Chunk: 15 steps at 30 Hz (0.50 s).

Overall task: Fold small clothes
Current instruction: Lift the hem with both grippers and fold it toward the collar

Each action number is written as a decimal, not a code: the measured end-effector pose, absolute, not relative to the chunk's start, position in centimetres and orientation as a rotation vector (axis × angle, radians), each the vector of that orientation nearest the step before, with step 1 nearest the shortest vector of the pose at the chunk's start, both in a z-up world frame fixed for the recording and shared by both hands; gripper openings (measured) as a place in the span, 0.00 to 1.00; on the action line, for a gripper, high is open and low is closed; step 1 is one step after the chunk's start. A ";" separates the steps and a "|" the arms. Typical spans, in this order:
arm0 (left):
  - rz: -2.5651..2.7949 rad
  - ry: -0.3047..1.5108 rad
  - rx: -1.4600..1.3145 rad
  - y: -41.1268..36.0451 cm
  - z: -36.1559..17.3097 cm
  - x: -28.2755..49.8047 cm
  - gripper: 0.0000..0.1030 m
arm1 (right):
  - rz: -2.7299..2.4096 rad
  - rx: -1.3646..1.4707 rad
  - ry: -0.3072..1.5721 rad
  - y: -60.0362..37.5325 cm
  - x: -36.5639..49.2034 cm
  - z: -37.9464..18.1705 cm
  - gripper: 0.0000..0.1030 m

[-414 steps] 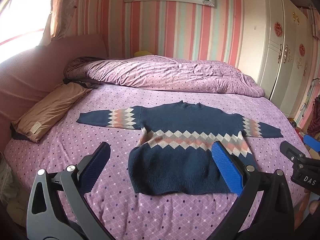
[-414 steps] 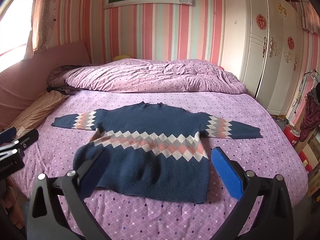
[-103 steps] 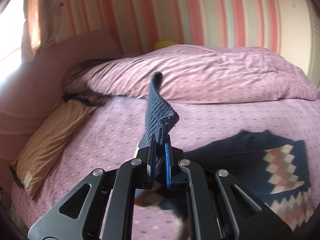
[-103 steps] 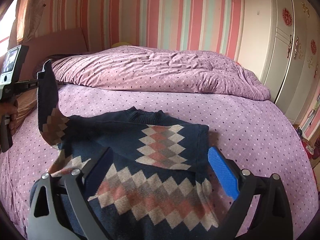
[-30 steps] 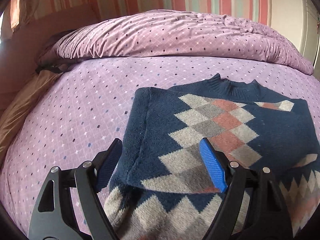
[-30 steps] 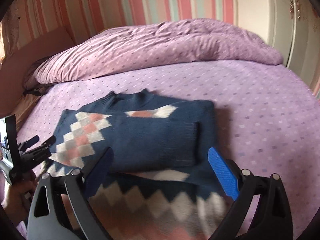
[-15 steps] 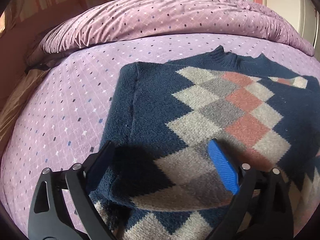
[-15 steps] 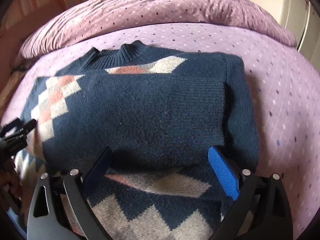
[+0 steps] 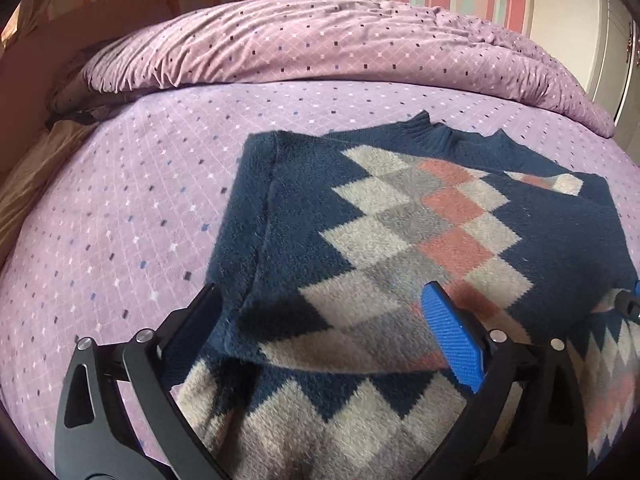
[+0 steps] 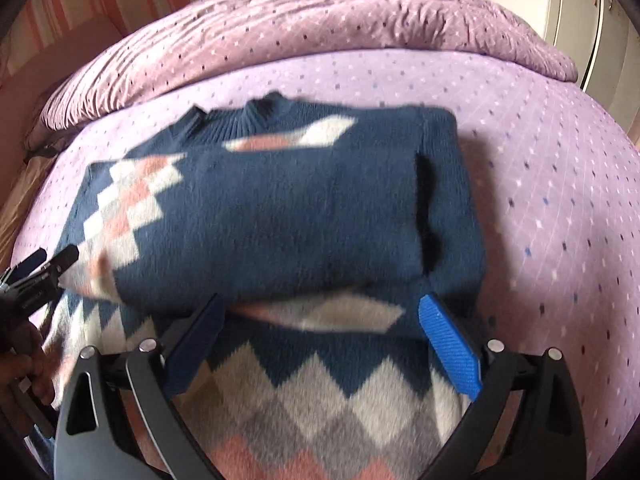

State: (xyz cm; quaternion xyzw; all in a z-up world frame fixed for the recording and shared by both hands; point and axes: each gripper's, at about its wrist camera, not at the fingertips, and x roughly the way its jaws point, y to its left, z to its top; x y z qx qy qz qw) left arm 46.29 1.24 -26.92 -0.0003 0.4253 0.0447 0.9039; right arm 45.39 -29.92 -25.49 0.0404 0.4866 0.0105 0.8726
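A navy sweater [image 9: 400,220] with grey, white and pink diamonds lies flat on the purple bed sheet [image 9: 120,220]. Both of its sleeves are folded across the chest. My left gripper [image 9: 320,296] hovers low over the sweater's left edge, jaws still opening, pads pressing on nothing. In the right wrist view the sweater [image 10: 280,220] fills the middle, and my right gripper [image 10: 320,304] stands open just above its right half, below the folded sleeve. The left gripper [image 10: 40,272], held by a hand, shows at that view's left edge.
A rumpled purple duvet [image 9: 320,40] is heaped along the far side of the bed. A tan pillow [image 9: 24,184] lies at the left edge. A white wardrobe [image 9: 616,40] stands at the far right. Bare sheet surrounds the sweater.
Both grippers have sunk closer to the sweater, which now looms larger in each view. The left jaws have spread wider. The sweater has not moved.
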 end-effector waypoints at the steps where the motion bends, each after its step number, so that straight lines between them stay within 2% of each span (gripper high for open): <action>1: 0.077 0.899 -0.013 1.1 -27.4 46.3 0.97 | 0.024 0.081 1.021 -29.7 45.1 -25.7 0.96; 8: 0.087 0.941 0.085 0.0 -29.4 47.8 0.97 | -0.035 -0.137 1.048 -27.2 46.2 -29.3 0.99; 15: 0.067 0.959 0.079 0.3 -29.7 49.0 0.97 | -0.051 -0.160 1.017 -27.2 47.6 -29.3 0.99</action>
